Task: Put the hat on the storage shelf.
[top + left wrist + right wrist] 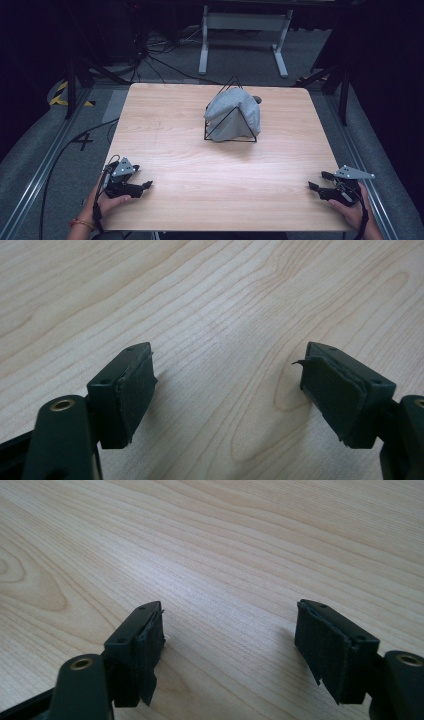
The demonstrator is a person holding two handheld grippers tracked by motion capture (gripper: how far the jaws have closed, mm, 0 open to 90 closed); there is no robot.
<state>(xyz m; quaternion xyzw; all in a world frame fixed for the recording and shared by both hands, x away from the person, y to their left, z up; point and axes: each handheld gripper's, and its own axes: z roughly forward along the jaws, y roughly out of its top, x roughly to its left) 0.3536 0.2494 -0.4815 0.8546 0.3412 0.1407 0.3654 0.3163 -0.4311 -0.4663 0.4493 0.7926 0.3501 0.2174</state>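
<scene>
Both jaws gape empty: left gripper (144, 186) and right gripper (314, 187) rest low at the table's (175, 130) near corners. The grey cloth (234, 114), draped over a wire frame (220, 131), sits well ahead between them; I'd approach together, slowly.

On the bench (200, 165), a cloth (235, 114) draped over a wire frame (231, 127) sits toward twelve o'clock of centre. The left hand-held gripper (146, 185) rests at eight o'clock, the right hand-held gripper (316, 182) at four o'clock, well apart.

A light wooden table (190, 150) bears a grey cloth (235, 117) draped over a black wire frame (225, 131)
</scene>
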